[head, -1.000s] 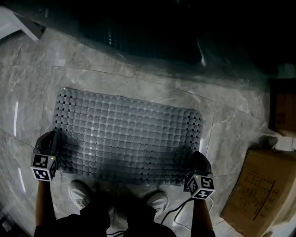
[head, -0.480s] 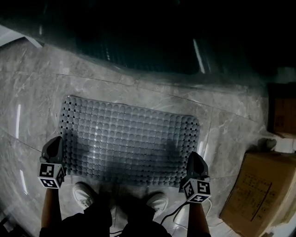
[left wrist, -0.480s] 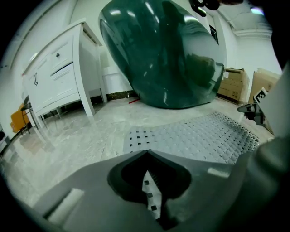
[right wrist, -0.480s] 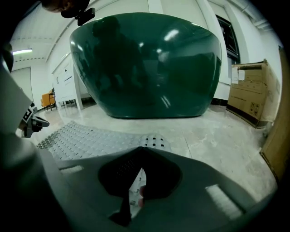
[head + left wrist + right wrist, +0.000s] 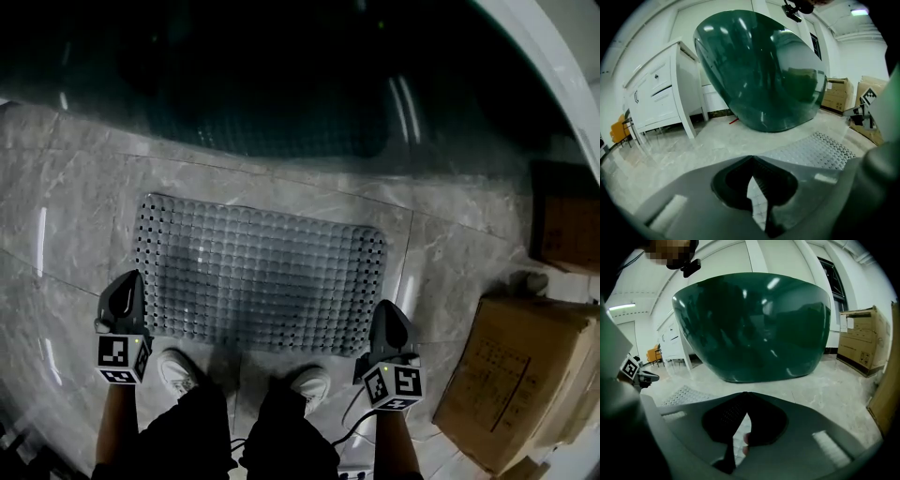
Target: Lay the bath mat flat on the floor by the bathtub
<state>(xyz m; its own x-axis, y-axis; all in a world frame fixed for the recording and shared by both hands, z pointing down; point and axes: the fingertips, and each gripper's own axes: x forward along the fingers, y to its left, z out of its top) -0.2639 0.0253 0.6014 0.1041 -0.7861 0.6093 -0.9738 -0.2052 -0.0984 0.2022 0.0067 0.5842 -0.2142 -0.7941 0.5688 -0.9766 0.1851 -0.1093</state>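
The grey perforated bath mat (image 5: 258,277) lies flat on the marble floor, just in front of the dark green bathtub (image 5: 272,84). My left gripper (image 5: 131,279) hovers over the mat's near left corner, shut and empty. My right gripper (image 5: 386,309) hangs near the near right corner, also shut with nothing in it. In the left gripper view the jaw tips (image 5: 751,159) meet, with the mat (image 5: 820,150) and the tub (image 5: 759,75) beyond them. The right gripper view shows closed tips (image 5: 746,394), the tub (image 5: 750,324) ahead and the mat (image 5: 682,394) at the left.
Cardboard boxes (image 5: 525,375) stand at the right, with a darker box (image 5: 567,220) behind them. A white cabinet (image 5: 656,93) stands left of the tub. The person's shoes (image 5: 178,370) are at the mat's near edge, and a cable trails by the right foot.
Both grippers have lifted off the mat's near corners and come up toward the person. The mat stays flat on the floor.
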